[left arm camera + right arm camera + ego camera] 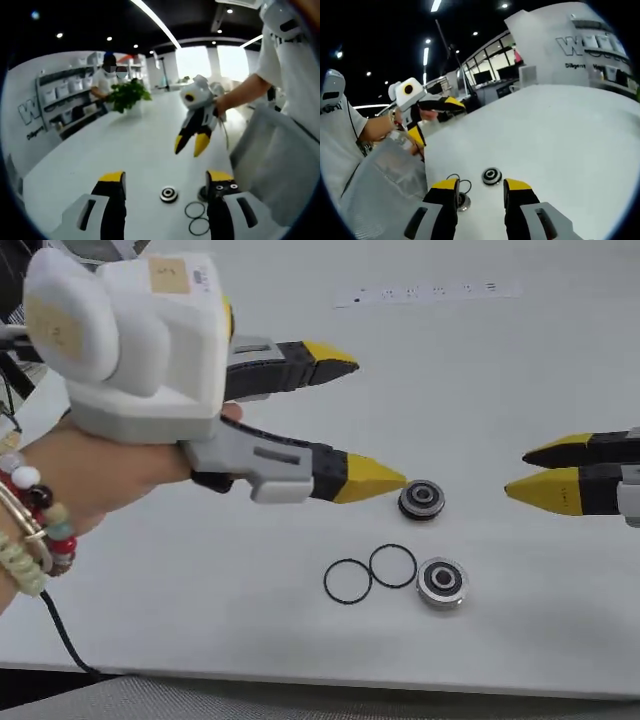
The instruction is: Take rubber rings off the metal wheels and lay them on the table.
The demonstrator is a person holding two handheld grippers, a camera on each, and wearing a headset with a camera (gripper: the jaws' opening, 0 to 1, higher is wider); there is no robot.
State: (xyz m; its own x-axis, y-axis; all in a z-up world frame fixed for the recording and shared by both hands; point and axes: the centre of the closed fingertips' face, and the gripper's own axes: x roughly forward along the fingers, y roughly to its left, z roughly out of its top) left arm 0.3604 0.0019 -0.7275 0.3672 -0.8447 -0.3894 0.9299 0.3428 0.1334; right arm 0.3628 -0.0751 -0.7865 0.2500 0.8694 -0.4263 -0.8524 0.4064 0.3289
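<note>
Head view: left gripper (380, 422) occupies the left half of the frame, held by a hand wearing beaded bracelets (30, 520). Its jaws are spread wide, nothing between them. The lower yellow tip sits just beside the upper wheel (421, 499), on that wheel's left; contact cannot be confirmed. Right gripper (516, 472) enters at the right edge, jaws parted by a narrow gap and empty, tips pointing left toward the same wheel but apart from it. Lower wheel (441, 580) lies flat on the white table (300, 660), lower centre of the frame. Its outer edge reads as bright metal, while the upper wheel's reads darker. Two black rubber rings (348, 581) lie flat on the table just left of the lower wheel, side by side and touching or slightly overlapping; the right-hand ring also reaches the lower wheel. A white power strip (425, 292) lies at the upper centre. Left gripper view: upper wheel lies ahead between the spread jaws, rings at lower right. Right gripper view: that wheel sits just beyond the tips.
</note>
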